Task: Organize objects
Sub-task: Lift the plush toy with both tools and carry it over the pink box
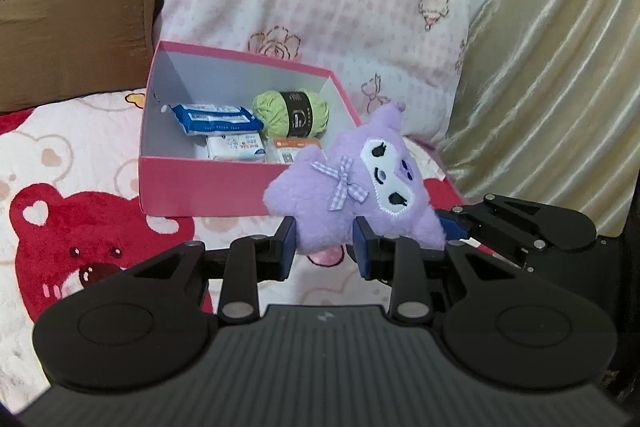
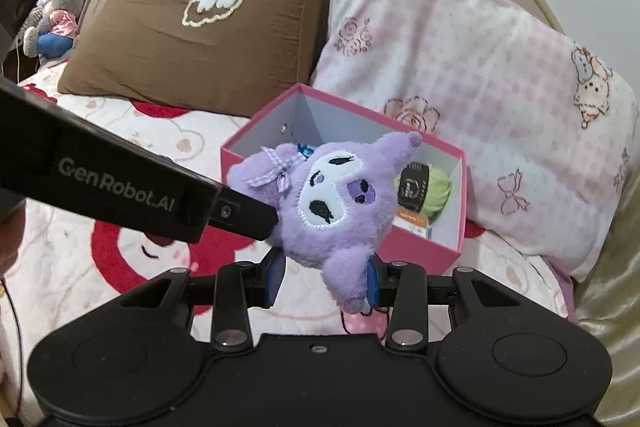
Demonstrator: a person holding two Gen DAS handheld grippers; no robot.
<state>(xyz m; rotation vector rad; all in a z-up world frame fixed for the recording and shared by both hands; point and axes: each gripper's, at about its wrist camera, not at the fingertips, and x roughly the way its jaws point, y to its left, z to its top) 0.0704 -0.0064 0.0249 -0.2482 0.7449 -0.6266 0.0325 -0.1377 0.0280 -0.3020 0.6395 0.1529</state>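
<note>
- While both tools share one soft load, I read the grip this way: my left gripper is pinched nearly shut on the lower edge of the purple plush toy, and my right gripper is closed to a narrow gap on another of its lower points. The toy hangs in the air just in front of the pink box, not yet over its opening.
- If my two hands drift apart, I could stretch the plush between them or pull it out of the weaker hold. Each grip takes only a fluffy corner, so fur may slide through the pads.
- Should it slip now, I judge it would land on the bear-print blanket short of the box, and I would have to pick it up again.
- Since the tools are close together, with the right one's fingers just beside the toy in the left view, I risk knocking one against the other as I carry it forward.
- Because the box is light card on soft bedding, a low approach could catch its near wall and shove or tip it.
- With the green yarn ball, the blue packet and the smaller packs already covering much of the floor, the bulky toy may perch on top and roll out.
</note>
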